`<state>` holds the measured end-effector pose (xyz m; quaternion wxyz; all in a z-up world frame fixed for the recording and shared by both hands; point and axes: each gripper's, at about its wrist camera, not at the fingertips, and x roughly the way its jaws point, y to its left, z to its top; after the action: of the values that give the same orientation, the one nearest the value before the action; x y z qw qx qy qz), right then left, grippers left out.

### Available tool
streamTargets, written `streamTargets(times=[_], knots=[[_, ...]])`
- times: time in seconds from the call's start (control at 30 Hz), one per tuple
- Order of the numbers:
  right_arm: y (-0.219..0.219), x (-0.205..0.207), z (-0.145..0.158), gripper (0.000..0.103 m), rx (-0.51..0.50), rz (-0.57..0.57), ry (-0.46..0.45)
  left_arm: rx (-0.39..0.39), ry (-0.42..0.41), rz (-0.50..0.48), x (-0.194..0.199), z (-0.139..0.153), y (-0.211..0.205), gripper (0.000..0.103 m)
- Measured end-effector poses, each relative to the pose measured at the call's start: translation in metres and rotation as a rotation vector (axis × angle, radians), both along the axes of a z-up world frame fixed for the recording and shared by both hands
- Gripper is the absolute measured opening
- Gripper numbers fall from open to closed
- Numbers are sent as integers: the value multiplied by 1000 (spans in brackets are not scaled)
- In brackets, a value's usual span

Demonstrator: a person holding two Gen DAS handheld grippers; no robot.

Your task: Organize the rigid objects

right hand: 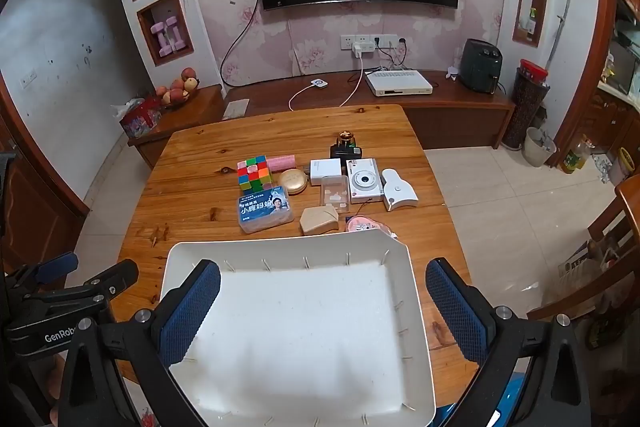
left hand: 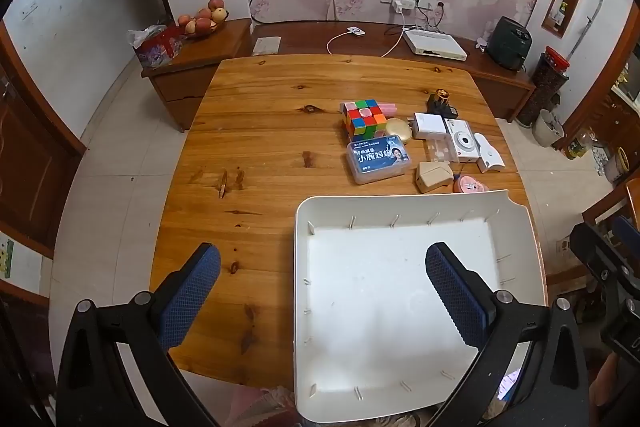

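While both tools hang over the near edge of the wooden worktop, neither holds anything: left gripper jaws spread wide, one blue pad over bare wood, the other over the tray; right gripper jaws likewise spread wide, straddling the tray.

Nearest item: white tray, shallow, empty, resting on the worktop at its near edge.

Just beyond the tray's far rim, a cluster of small rigid objects:
- clear box with blue label, lying flat;
- beige wedge-shaped case, beside it;
- pink round item, partly hidden by the tray rim.

Next row back:
- multicoloured puzzle cube;
- round gold compact, touching or nearly touching the cube;
- small clear plastic case;
- white instant camera;
- white curved device.

Farthest row:
- pink ridged roller;
- white square box;
- black item with gold top.
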<state>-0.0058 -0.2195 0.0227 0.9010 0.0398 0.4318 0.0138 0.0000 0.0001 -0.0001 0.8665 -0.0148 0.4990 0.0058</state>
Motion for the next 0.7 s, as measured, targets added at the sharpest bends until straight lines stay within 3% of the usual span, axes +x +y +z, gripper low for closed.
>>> streamTargets(times=[0.7], knots=[[4, -4, 6, 103, -8, 5, -7, 6, -7, 2, 0, 0, 0, 102]])
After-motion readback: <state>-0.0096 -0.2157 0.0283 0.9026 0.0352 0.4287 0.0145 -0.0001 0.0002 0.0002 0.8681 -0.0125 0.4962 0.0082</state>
